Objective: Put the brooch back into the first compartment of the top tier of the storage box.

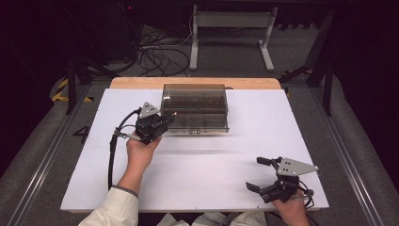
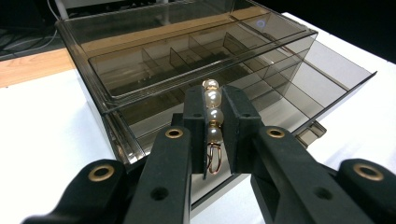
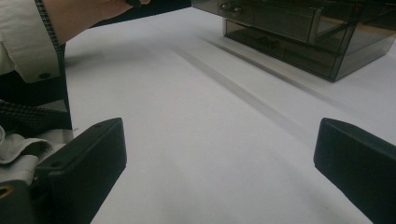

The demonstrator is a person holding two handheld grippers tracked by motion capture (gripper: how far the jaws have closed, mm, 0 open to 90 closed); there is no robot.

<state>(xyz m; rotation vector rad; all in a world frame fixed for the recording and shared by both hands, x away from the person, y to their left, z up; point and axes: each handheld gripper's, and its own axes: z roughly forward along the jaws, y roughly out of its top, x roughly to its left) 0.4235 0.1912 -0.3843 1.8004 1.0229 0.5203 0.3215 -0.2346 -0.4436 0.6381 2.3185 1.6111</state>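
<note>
Clamped between the black jaws of the left gripper (image 2: 214,122), a short pearl string (image 2: 213,112) with a gold clasp hangs just in front of the smoky clear organizer box (image 2: 154,60), over its open drawer (image 2: 322,79). Farther right, the right gripper (image 1: 263,175) rests near the white table's (image 1: 226,165) front edge, jaws spread wide with nothing between them.

The high view looks forward and down from above me. My left tongs (image 2: 214,122) camera sits close, facing the smoky box (image 2: 187,70); my right tongs (image 3: 219,158) camera skims the table (image 3: 196,140) toward that box.
</note>
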